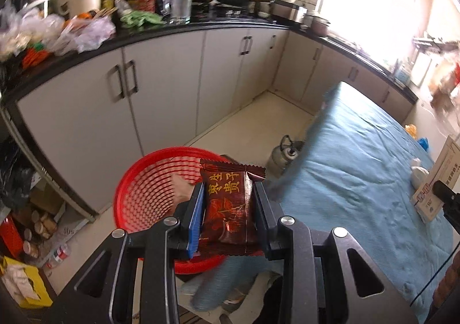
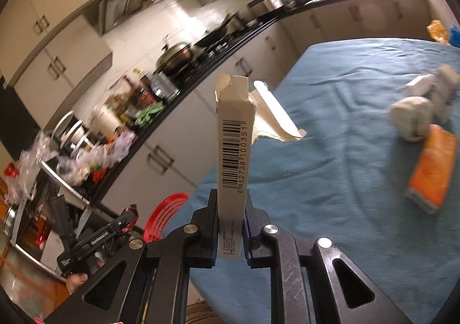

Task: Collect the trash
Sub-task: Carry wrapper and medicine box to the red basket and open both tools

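A dark red snack wrapper with gold characters stands upright between the pads of my left gripper, which is shut on it. Directly behind and below it is a red plastic basket, off the edge of the blue-clothed table. My right gripper is shut on a torn white carton with a barcode, held upright above the table's near corner. The basket's rim shows at the lower left of the right wrist view. In the left wrist view the carton appears at the right edge.
On the blue cloth lie a crumpled white paper ball, an orange pack and small white boxes. A gas cylinder stands on the floor by the table. A cluttered black counter over white cabinets runs along the walls.
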The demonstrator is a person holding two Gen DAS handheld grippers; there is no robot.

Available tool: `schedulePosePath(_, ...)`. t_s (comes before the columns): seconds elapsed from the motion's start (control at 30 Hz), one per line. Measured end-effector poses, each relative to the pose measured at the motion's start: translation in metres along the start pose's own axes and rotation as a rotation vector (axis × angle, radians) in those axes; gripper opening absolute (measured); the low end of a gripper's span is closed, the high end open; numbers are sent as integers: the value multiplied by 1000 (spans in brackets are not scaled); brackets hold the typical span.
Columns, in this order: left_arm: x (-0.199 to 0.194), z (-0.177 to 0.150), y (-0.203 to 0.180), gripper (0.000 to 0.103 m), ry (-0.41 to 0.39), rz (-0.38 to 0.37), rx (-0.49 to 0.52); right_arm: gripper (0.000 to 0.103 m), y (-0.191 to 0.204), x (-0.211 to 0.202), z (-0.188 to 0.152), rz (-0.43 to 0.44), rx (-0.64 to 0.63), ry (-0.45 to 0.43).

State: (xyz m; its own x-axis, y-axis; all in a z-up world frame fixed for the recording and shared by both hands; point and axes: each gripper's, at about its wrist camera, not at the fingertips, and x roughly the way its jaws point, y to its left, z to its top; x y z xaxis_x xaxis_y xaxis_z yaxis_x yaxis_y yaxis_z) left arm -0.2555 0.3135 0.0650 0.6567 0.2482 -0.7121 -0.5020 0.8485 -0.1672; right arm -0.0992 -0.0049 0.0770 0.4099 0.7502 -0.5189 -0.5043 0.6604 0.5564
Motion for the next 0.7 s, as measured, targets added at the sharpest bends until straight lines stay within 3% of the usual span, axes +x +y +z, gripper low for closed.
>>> schedulePosePath(0.43, 39, -3, 57, 31, 50, 76, -73, 15, 101, 132, -12, 116, -148, 202)
schedulePosePath(0.7, 63, -4, 81, 32, 92, 69, -117, 15, 139, 211, -29, 133, -208, 336)
